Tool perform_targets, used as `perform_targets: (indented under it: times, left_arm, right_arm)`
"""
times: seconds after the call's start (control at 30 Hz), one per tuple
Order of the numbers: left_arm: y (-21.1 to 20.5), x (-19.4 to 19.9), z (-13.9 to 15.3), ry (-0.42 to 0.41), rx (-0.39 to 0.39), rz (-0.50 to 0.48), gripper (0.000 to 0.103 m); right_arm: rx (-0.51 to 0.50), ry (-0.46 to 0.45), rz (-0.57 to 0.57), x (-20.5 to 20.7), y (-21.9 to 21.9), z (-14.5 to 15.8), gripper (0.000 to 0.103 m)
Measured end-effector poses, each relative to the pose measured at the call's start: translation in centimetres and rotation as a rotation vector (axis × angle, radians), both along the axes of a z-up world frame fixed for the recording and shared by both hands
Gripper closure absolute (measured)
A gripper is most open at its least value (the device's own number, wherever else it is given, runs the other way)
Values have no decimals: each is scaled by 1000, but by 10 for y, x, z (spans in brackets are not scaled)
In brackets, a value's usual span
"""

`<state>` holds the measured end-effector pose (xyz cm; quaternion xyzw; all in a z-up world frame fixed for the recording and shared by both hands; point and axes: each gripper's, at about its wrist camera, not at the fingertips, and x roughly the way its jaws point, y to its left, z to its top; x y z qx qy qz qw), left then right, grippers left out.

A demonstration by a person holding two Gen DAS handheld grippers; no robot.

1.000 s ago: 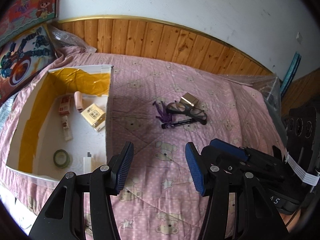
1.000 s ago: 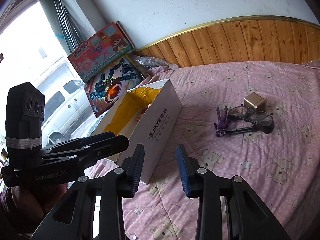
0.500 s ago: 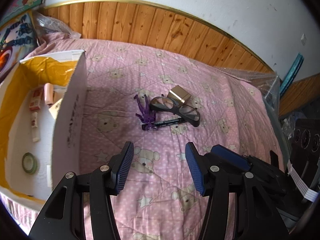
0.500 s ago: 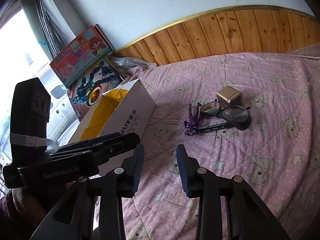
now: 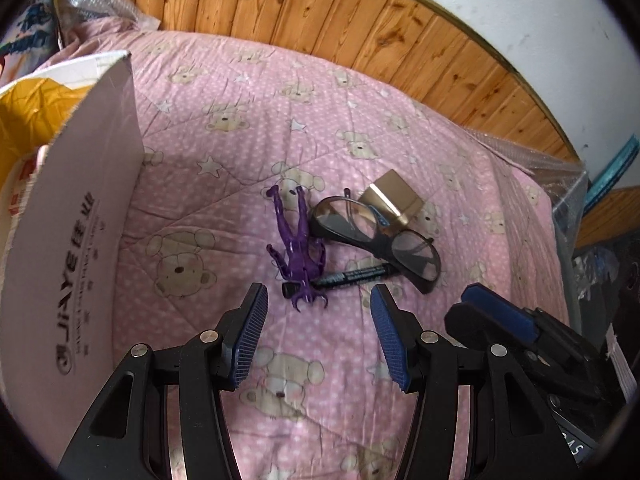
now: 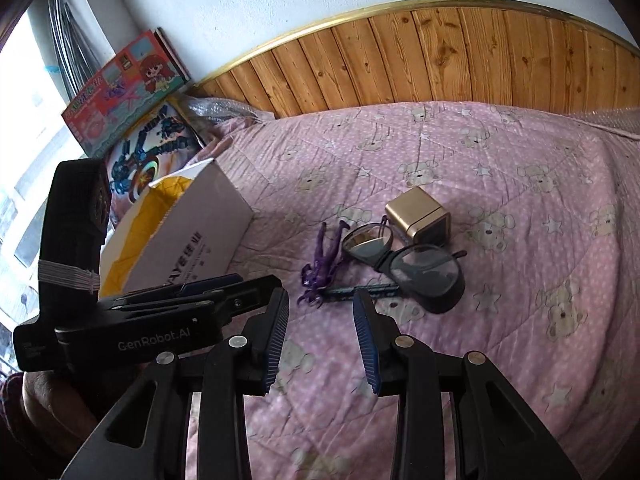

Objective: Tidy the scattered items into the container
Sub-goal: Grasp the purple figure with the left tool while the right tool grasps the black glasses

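A purple toy figure [image 5: 297, 247] lies on the pink bear quilt [image 5: 224, 200], over a dark pen [image 5: 352, 275]. Black glasses [image 5: 376, 236] and a gold cube box [image 5: 394, 196] lie just right of it. The white cardboard box with yellow lining [image 5: 80, 224] stands at the left. My left gripper [image 5: 318, 332] is open and empty, just short of the figure. My right gripper [image 6: 320, 320] is open and empty, close before the figure [image 6: 322, 260], the pen [image 6: 362, 291], the glasses [image 6: 404, 260] and the gold cube [image 6: 418, 216]. The box [image 6: 192, 236] stands to its left.
Wooden wall panelling [image 6: 440, 64] runs behind the bed. Two toy boxes [image 6: 132, 92] lean at the far left by a window. Bubble wrap [image 5: 560, 168] lies along the bed's right edge. The left gripper's body [image 6: 140, 320] sits close beside my right gripper.
Both grippers have moved forward and down toward the cluster of items. The box has slid to the left of the left wrist view, its inside now mostly hidden. Both jaws stayed open.
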<state>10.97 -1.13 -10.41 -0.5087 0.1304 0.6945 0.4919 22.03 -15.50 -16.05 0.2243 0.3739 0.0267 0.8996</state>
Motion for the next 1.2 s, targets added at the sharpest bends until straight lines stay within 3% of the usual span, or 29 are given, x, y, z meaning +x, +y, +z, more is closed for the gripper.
perform_targets:
  times: [0.4,0.67,0.73,0.87,0.93,1.2]
  left_arm:
    - [38,-33,-50,-63,-80,78,46]
    - [57,-35,-61,-15,-96,47,46]
    - [61,-35,-61,1,-95,40,46]
    - [66,-33,-61,44,-99,19,52]
    - [66,-33,-61,63,-102,12,70]
    - [59,-34,-50,47,-64,30,73]
  right_arm:
    - [-297,131,184,66,-2,-30,58]
    - [-590,186,332,98,22,-59,55]
    - [-615,215,344,105,20,-65,55]
    - [-574,268,309,114,2,-75,65]
    - [-489,261,278,113,-13,-72,69]
    - [-158,227,142,96,-52,-63,74]
